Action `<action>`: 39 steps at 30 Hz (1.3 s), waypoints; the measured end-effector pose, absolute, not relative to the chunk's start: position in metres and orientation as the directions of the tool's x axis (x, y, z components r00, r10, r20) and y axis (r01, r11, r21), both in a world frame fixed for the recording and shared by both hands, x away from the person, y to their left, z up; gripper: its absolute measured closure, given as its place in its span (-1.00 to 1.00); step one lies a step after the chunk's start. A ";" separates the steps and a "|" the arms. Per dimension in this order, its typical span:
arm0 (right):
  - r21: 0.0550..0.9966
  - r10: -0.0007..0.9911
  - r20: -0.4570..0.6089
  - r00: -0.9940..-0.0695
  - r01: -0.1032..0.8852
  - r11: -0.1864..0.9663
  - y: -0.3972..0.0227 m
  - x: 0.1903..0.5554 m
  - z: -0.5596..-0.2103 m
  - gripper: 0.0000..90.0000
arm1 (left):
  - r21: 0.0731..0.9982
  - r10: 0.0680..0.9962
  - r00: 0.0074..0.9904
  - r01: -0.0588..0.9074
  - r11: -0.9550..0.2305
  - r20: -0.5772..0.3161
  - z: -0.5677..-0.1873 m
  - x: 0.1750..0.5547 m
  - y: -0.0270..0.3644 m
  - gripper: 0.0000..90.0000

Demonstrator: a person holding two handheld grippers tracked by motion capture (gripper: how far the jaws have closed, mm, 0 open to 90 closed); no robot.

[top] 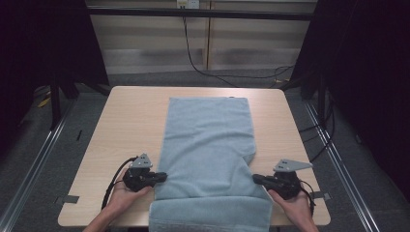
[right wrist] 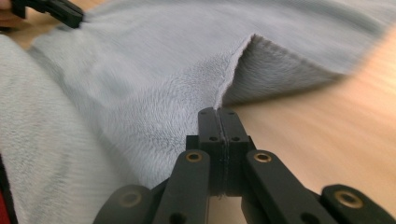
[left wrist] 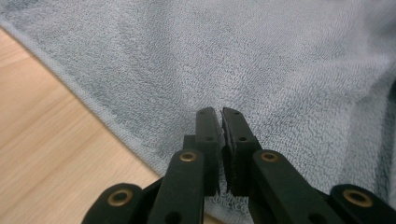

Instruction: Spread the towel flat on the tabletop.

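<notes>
Two grippers flank your light blue towel (top: pixel 208 145) in the high view: left gripper (top: pixel 162 177) at its left edge, right gripper (top: pixel 256 179) at its right. Left gripper view: your jaws are clenched, terry cloth beneath and ahead. Right gripper view: jaws pinched together, towel edge at their tips.

Plain light-blue towel (top: pixel 208 145), pale wood-grain table (top: pixel 130 121), black tongs (top: pixel 162 177).

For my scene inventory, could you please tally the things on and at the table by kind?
Towel, light blue: 1
Hand-held grippers, black: 2, the left gripper and the right gripper, each at a side edge of the towel
Wooden table: 1
Total: 4
</notes>
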State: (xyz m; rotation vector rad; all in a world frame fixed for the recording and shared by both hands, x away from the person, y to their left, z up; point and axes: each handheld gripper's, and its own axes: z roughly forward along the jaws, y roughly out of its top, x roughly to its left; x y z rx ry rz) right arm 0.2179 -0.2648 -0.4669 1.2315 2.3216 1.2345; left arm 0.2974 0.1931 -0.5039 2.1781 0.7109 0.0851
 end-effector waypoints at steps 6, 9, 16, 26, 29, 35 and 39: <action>0.750 0.788 0.203 -0.582 0.610 0.257 -0.288 0.192 -0.472 0.93 | 0.732 0.517 0.831 0.481 -0.483 -0.205 -0.504 0.294 0.201 0.91; 0.750 0.781 0.177 -0.598 0.596 0.287 -0.283 0.189 -0.473 0.58 | 0.740 0.503 0.836 0.480 -0.472 -0.221 -0.502 0.292 0.202 0.83; 0.786 0.772 0.175 -0.611 0.559 0.264 -0.268 0.228 -0.462 0.36 | 0.766 0.516 0.823 0.485 -0.423 -0.236 -0.491 0.314 0.196 0.74; 0.734 0.739 0.128 -0.662 0.564 0.379 -0.221 0.304 -0.486 0.23 | 0.767 0.577 0.782 0.514 -0.384 -0.235 -0.498 0.343 0.196 0.31; 0.730 0.751 0.133 -0.647 0.576 0.367 -0.218 0.317 -0.495 0.17 | 0.772 0.595 0.768 0.521 -0.363 -0.239 -0.500 0.349 0.197 0.23; 0.718 0.758 0.099 -0.644 0.574 0.394 -0.213 0.329 -0.504 0.13 | 0.755 0.593 0.786 0.494 -0.432 -0.175 -0.507 0.348 0.189 0.17; 0.700 0.759 0.033 -0.650 0.557 0.447 -0.206 0.321 -0.502 0.35 | 0.746 0.597 0.792 0.471 -0.471 -0.123 -0.505 0.343 0.187 0.38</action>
